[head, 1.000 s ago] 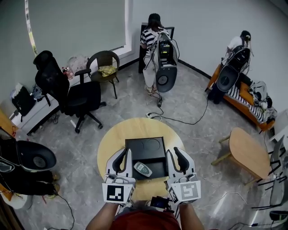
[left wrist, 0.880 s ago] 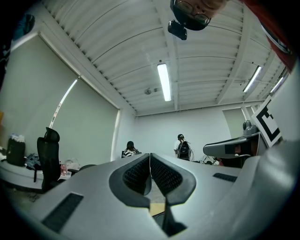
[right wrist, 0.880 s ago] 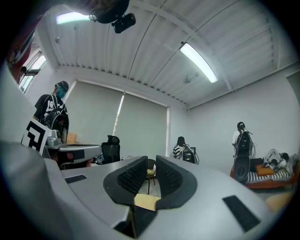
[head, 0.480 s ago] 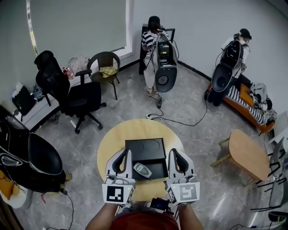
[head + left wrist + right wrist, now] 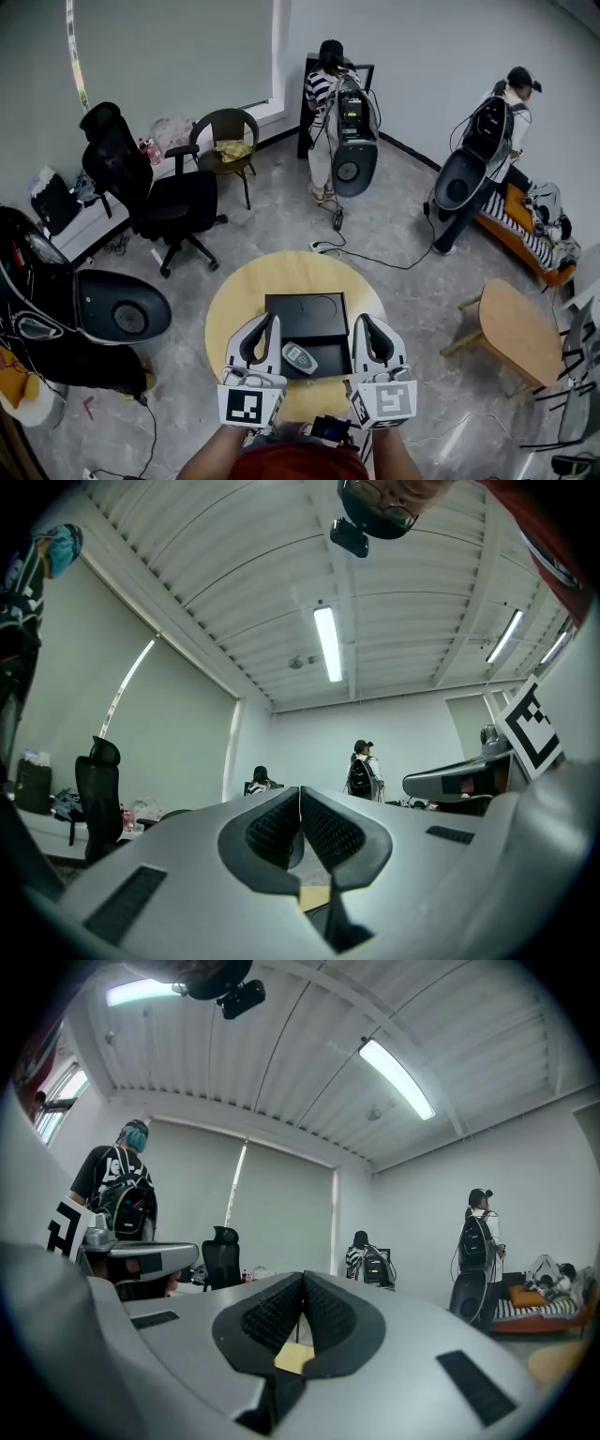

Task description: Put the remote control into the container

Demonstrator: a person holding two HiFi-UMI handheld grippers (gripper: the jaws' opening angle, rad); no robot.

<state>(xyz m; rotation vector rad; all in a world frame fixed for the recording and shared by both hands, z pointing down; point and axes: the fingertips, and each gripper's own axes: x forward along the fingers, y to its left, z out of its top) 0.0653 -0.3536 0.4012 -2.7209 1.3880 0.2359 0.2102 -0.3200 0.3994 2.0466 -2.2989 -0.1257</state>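
Observation:
The grey remote control lies on the near part of the black container, which sits in the middle of the round yellow table. My left gripper is just left of the remote and my right gripper just right of it, both level with the container's sides and pointing away from me. Neither touches the remote. In the left gripper view the left gripper has its jaws meeting at the tips with nothing between. The right gripper shows the same in its own view.
A black office chair and a brown chair stand beyond the table at the left. A small wooden side table is at the right. People with backpack rigs stand at the far wall and far right. A dark round rig looms close at the left.
Both grippers keep their places beside the remote. The dark rig at the left has swung in toward the table, and the person at the far right has stood up.

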